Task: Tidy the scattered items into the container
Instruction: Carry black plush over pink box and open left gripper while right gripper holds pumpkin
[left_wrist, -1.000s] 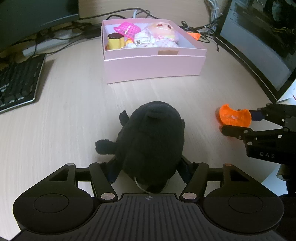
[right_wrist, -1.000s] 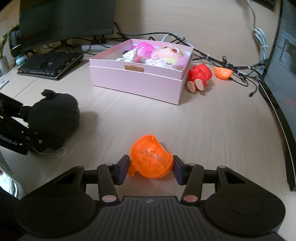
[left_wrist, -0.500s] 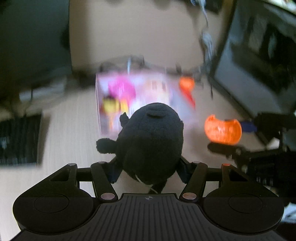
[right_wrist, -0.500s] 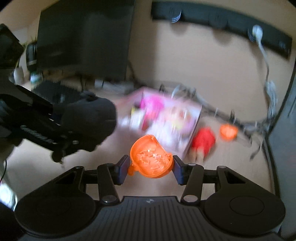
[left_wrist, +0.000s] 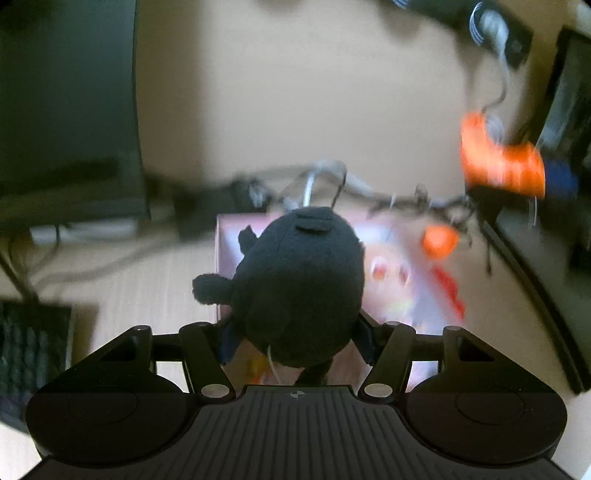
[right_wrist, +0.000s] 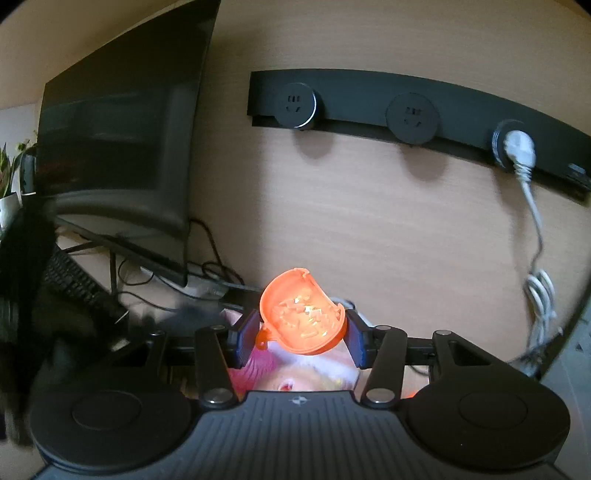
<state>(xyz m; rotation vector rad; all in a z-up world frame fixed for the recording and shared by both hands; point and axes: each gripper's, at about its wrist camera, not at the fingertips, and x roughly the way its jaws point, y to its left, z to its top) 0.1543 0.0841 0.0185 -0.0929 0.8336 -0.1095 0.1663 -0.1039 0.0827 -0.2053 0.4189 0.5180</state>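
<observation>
A: Left gripper (left_wrist: 295, 338) clamped the black plush toy (left_wrist: 295, 284) above the pink box (left_wrist: 221, 266)

B: Right gripper (right_wrist: 298, 341) pinched the orange plastic shell (right_wrist: 303, 319), aloft over the box's dolls

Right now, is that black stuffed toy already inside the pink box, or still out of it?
Out. The left gripper holds the black plush clamped in the air above the pink box; it is not resting among the toys.

The black plush toy (left_wrist: 295, 284) is matt, fuzzy cloth. The orange shell (right_wrist: 303, 317) is glossy, translucent plastic with a bumpy inside. Each tool, left (left_wrist: 295, 338) and right (right_wrist: 299, 338), is matt black plastic, ribbed on top, with shiny metal screws. The tabletop (left_wrist: 147, 288) looks pale, smooth wood-grain.
</observation>
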